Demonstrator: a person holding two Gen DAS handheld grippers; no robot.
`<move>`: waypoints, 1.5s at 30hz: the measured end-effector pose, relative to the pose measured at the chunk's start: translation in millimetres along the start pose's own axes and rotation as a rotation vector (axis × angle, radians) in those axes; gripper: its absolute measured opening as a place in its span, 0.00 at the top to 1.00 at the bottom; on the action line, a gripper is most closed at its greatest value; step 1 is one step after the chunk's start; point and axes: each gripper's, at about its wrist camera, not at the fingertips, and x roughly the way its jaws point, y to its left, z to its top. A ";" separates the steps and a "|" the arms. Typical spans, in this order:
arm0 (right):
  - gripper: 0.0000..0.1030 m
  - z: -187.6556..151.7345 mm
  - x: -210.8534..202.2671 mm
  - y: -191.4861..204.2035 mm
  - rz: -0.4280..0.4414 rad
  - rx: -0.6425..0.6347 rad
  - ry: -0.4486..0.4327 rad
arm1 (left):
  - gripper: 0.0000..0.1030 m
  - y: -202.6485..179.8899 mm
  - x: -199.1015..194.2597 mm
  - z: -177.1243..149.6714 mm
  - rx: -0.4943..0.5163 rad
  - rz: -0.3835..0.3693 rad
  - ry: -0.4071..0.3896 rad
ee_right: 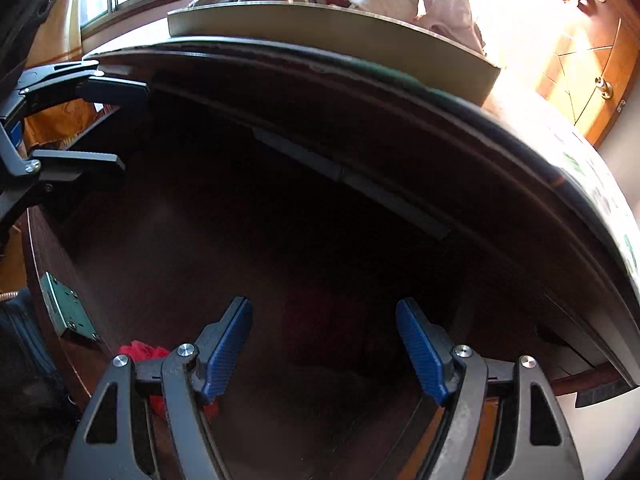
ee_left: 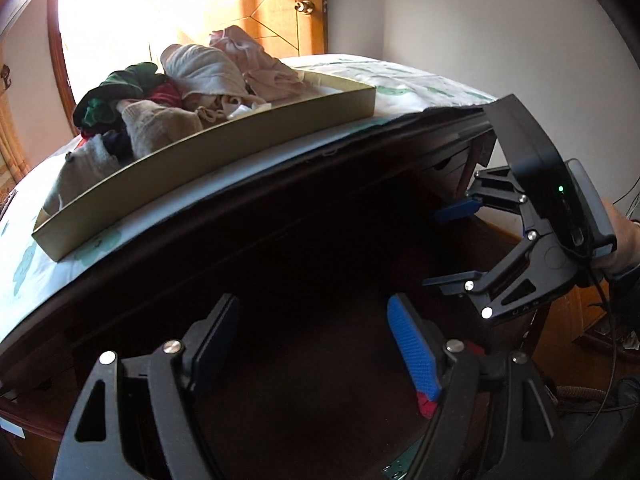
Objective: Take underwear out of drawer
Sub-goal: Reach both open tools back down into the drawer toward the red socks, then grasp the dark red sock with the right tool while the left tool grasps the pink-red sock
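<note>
Both tongs, left and right, are being held open, empty, over the drawer; red underwear isn't being gripped yet.

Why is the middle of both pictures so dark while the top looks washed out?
Left wrist view: sunlight blows out the door, while the open drawer sits in deep shadow. Right wrist view: glare whitens the upper right, and the drawer interior is murky; fisheye bends straight edges.
</note>
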 end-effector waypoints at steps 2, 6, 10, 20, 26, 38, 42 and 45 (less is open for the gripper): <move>0.26 3.4 7.6 -2.5 0.020 0.008 0.039 | 0.25 -1.9 5.0 -1.4 0.005 -0.012 0.022; 0.26 10.6 22.6 -1.9 0.028 -0.012 0.110 | 0.25 -7.4 12.0 -3.2 0.026 -0.028 0.053; 0.26 15.5 37.4 4.7 0.035 -0.055 0.188 | 0.25 -11.7 17.8 -2.7 0.045 -0.037 0.079; 0.36 38.1 69.7 10.8 0.019 -0.104 0.287 | 0.25 -23.7 36.0 -0.6 0.077 -0.073 0.151; 0.74 41.4 69.5 13.2 0.015 -0.119 0.239 | 0.25 -30.9 42.3 0.4 0.083 -0.085 0.187; 0.74 48.3 47.9 -10.6 0.058 -0.011 0.083 | 0.25 -60.0 83.9 9.6 0.064 -0.292 0.409; 0.74 53.2 47.7 -18.1 0.073 0.029 0.049 | 0.25 -63.0 98.8 4.9 0.014 -0.361 0.514; 0.74 56.6 29.0 -27.3 0.078 0.047 0.028 | 0.25 -61.6 109.8 1.7 -0.030 -0.398 0.582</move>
